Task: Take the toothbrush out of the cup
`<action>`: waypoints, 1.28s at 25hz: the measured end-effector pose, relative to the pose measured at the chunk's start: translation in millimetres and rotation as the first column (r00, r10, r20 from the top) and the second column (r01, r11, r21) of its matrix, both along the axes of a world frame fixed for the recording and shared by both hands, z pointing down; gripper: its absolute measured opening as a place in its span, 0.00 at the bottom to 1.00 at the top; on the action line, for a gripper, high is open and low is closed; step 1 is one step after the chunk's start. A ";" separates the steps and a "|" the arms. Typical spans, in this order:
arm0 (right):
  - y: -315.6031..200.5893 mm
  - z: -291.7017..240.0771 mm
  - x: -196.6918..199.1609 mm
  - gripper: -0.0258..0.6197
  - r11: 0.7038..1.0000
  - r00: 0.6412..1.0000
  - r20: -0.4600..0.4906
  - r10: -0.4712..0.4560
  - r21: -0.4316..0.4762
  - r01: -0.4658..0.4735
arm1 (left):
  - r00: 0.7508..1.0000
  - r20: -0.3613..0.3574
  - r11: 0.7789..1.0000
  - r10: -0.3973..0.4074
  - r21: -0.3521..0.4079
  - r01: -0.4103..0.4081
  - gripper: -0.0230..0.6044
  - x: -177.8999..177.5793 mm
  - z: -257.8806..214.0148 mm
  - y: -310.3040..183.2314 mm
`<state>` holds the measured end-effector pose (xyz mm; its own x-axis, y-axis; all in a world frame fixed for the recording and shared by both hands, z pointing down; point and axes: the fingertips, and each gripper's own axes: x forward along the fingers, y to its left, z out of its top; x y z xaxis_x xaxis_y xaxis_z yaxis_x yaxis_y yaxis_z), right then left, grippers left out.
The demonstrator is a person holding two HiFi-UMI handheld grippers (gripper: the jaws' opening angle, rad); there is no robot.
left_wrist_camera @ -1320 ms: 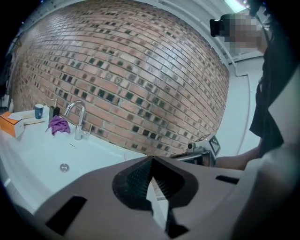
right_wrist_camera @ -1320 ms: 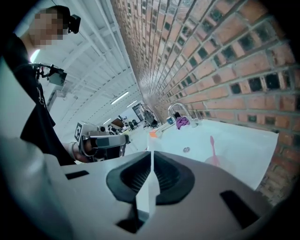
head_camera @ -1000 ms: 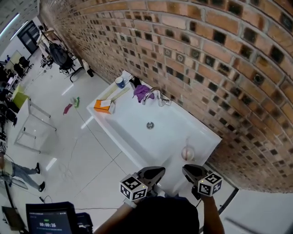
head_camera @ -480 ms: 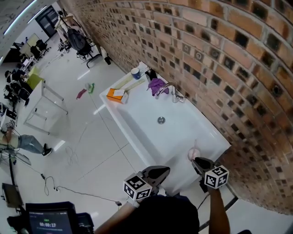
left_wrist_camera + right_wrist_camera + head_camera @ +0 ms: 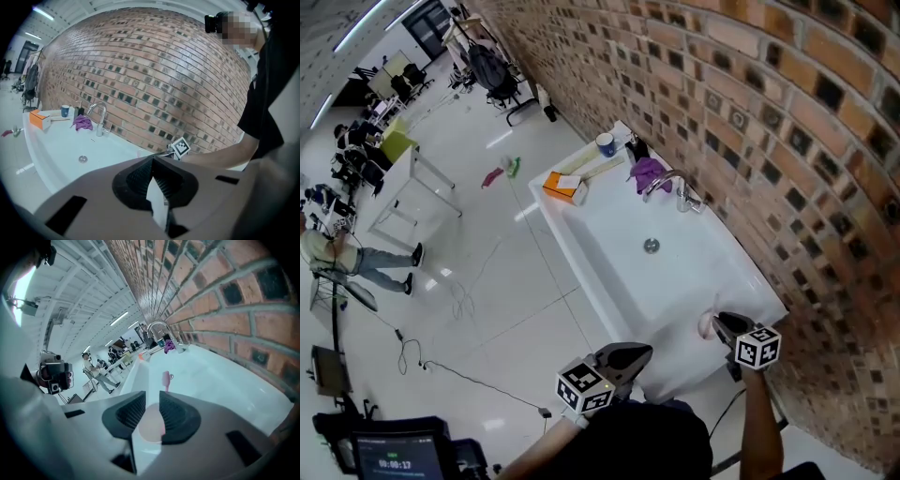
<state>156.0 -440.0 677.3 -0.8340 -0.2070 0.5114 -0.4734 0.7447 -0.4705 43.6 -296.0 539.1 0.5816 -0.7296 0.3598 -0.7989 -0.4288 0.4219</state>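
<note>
Pink toothbrush point(image 5: 166, 379) stands upright in a pale pink cup point(image 5: 149, 426), head poking up above the rim; not yet out. The cup sits on the near right corner of the white sink point(image 5: 619, 234), close under the brick wall point(image 5: 787, 141). Right tongs point(image 5: 150, 397) are at the cup: in the right gripper view the two ribbed pads are spread with a clear gap, the cup's round body showing through it, and the brush rising just beyond, a little right of the gap. Nothing is pinched; whether a pad touches the cup cannot be told. Left tongs point(image 5: 153, 158) hang off the sink's near edge, well apart from the cup, tips pressed together on nothing. Farther along the sink are the tap point(image 5: 661, 183) with a purple cloth point(image 5: 649, 172) beside it, and at the far end an orange box point(image 5: 563, 187) and a blue mug point(image 5: 606, 143), none of them part of the job. Progress, as judged: the approach is done and the grasp is not made. Left to do: line the gap up on the brush handle above the rim, close on it, lift it straight up clear of the cup. The cup looks light and unheld, so it may tip or ride up with the brush.
</note>
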 end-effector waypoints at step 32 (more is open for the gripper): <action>-33.3 47.3 -22.5 0.11 0.984 0.995 0.065 -0.076 -0.157 0.085 | 0.994 -0.005 0.994 -0.109 -0.012 0.109 0.05 -1.5 3.1 -11.2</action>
<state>133.5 -473.3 724.7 -0.8743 -0.0579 0.4819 -0.3829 0.6924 -0.6115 42.1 -307.2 542.3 0.5009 -0.7846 0.3653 -0.8380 -0.3342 0.4313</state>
